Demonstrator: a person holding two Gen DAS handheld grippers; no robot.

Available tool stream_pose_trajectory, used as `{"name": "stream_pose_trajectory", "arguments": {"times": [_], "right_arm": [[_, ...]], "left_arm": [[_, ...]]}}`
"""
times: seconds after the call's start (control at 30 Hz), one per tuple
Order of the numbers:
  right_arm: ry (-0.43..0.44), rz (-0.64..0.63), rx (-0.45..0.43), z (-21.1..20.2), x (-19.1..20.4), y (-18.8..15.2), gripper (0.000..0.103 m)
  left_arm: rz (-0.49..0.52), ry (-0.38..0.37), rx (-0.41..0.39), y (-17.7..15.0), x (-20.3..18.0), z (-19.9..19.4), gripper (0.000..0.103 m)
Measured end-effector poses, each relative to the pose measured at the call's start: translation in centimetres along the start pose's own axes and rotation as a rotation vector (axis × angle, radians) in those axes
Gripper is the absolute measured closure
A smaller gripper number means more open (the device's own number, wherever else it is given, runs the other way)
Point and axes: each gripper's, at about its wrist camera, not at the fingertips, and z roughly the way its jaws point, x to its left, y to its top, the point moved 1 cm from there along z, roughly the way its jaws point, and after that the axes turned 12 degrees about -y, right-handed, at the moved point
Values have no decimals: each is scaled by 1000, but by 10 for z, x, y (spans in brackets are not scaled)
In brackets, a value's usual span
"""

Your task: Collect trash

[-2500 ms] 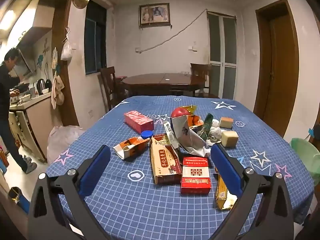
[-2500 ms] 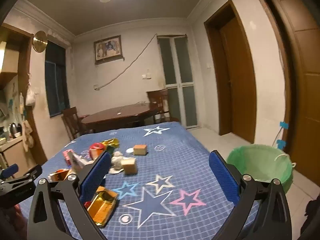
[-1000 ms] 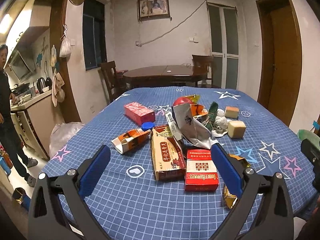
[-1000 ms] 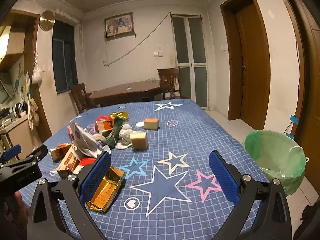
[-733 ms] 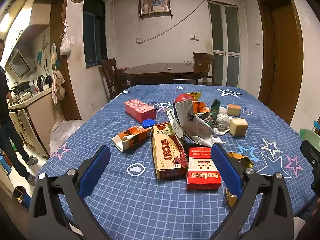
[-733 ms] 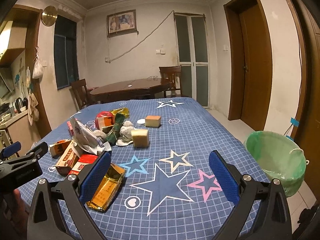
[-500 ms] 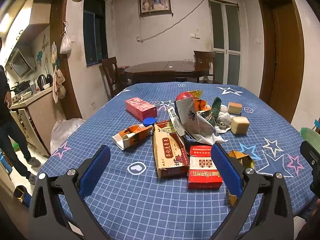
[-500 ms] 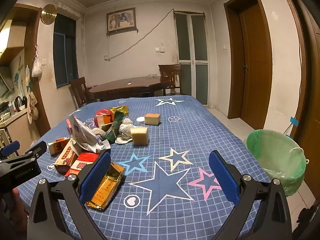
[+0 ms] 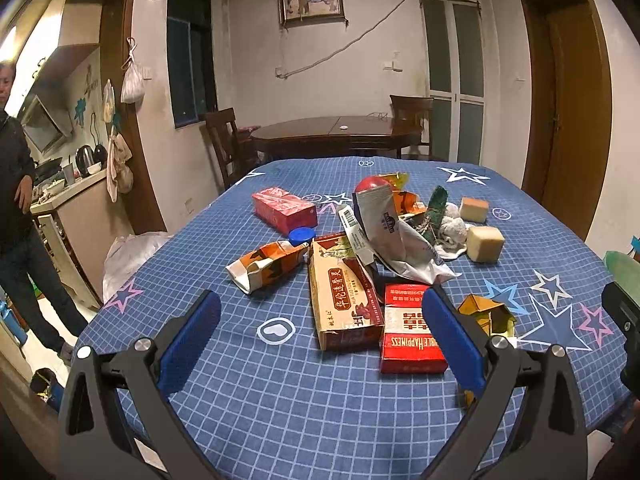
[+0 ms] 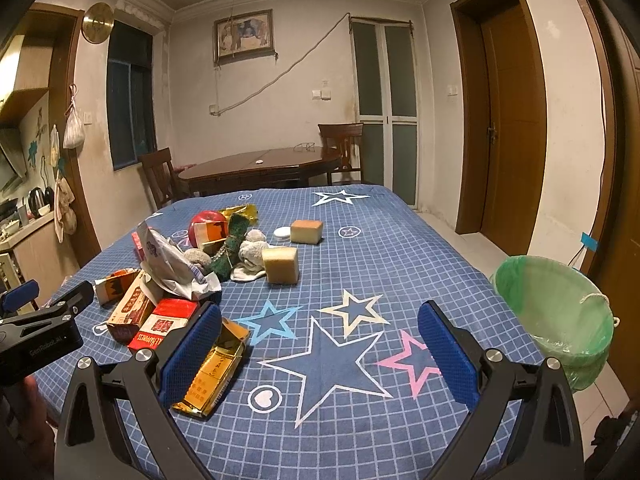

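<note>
Trash lies in a heap on the blue star-patterned tablecloth (image 9: 280,396). A brown carton (image 9: 344,292), a red cigarette box (image 9: 410,330), a gold box (image 10: 212,372), an orange carton (image 9: 268,264), a silver pouch (image 9: 396,240), a pink box (image 9: 284,210) and two sponge blocks (image 10: 282,264) are among it. My left gripper (image 9: 320,332) hangs open above the near edge, in front of the brown carton. My right gripper (image 10: 320,344) is open over the big star, with the gold box by its left finger. A bin lined with a green bag (image 10: 556,312) stands on the floor at the right.
A person (image 9: 20,184) stands at the kitchen counter on the far left. A white bag (image 9: 128,252) lies on the floor beside the table. A dark wooden table (image 9: 336,134) with chairs is behind. A wooden door (image 10: 512,120) is at the right.
Both grippers have drifted forward toward the table, so the trash heap looks nearer and lower. Both stay open. The person on the left has shifted position.
</note>
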Motion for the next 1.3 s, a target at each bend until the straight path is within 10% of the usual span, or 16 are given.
{"name": "stream_pose_trajectory", "arguments": {"times": [0.73,1.3], "right_arm": [[25,-2,27,8,7,-3,5],[33,-67,192,51,20,0,5]], "left_arm": [[-14,15,64,-4,6,10,6],[-158,-101,400,-20,65,72,6]]}}
